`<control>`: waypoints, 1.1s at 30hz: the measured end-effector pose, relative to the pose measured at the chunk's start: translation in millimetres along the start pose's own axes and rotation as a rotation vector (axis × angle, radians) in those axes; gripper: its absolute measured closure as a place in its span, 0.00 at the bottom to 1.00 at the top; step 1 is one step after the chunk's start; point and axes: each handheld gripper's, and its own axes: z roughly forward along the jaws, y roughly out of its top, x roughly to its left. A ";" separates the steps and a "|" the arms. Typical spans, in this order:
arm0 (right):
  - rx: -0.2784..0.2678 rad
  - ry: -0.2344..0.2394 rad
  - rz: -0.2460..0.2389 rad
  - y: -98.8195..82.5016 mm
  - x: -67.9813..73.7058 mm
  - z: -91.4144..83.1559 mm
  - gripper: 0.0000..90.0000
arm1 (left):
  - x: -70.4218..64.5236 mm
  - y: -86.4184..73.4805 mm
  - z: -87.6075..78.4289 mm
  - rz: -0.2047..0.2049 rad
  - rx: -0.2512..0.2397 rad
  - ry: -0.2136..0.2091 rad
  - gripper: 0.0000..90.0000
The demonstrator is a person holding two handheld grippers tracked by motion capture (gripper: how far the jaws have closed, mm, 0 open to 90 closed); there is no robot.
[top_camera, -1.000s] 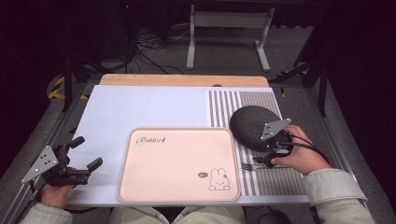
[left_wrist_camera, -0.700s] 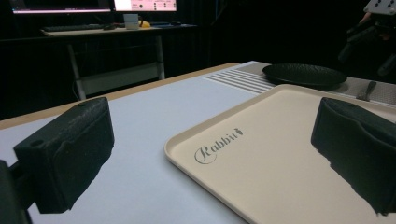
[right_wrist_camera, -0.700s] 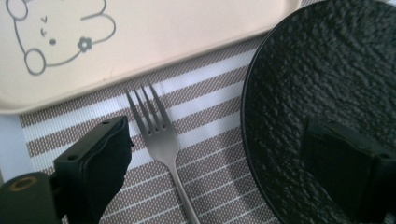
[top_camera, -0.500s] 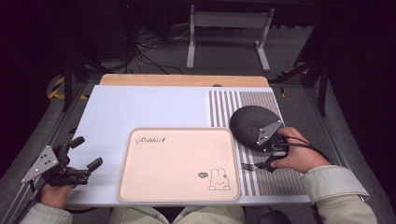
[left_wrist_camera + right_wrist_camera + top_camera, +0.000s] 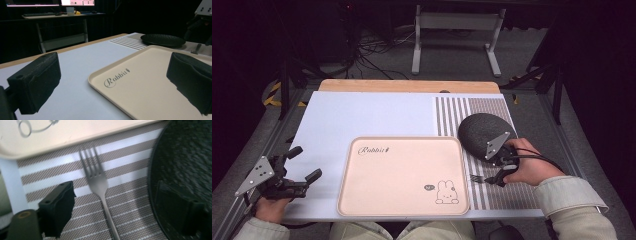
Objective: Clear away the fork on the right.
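Right gripper [image 5: 120, 210] jaws, just narrowing yet released, straddle the fork [image 5: 98, 182] lying on the striped placemat [image 5: 130, 167] between tray [image 5: 402, 175] and black plate [image 5: 482, 132]: pickup looks imminent; left gripper [image 5: 299, 167] gapes empty.

Fork [image 5: 98, 180] is brushed metal with a dull satin sheen, lying on a woven placemat [image 5: 125, 202] with a coarse mesh weave. Plate [image 5: 185, 160] looks dark and speckled, rough-textured with a slight gloss. Tray [image 5: 150, 82] is smooth matt cream plastic. Desk [image 5: 362, 115] is matt pale, with a bare wood strip at its far edge
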 end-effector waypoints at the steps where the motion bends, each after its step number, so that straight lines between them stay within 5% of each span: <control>1: 0.020 0.016 0.004 -0.3 1.8 1.2 0.23 | 0.1 0.0 0.0 -0.001 0.000 0.000 0.00; 5: 0.064 0.073 -0.041 -2.8 5.4 11.3 0.33 | 0.1 0.1 -0.1 -0.001 -0.001 0.000 0.00; 9: 0.063 0.077 -0.096 -5.0 5.2 15.8 0.36 | 0.2 -0.1 0.1 -0.002 0.000 0.001 0.00; 11: 0.081 0.076 -0.071 -6.6 4.7 16.6 0.38 | 0.0 -0.1 0.2 -0.001 0.001 0.000 0.00; 19: 0.170 0.105 -0.100 -9.4 2.2 19.7 0.61 | 0.3 -0.1 0.0 0.000 -0.002 0.000 0.00; 33: 0.183 0.124 -0.164 -11.7 -4.5 20.0 0.89 | -0.3 0.6 -0.7 -0.006 -0.017 -0.006 0.00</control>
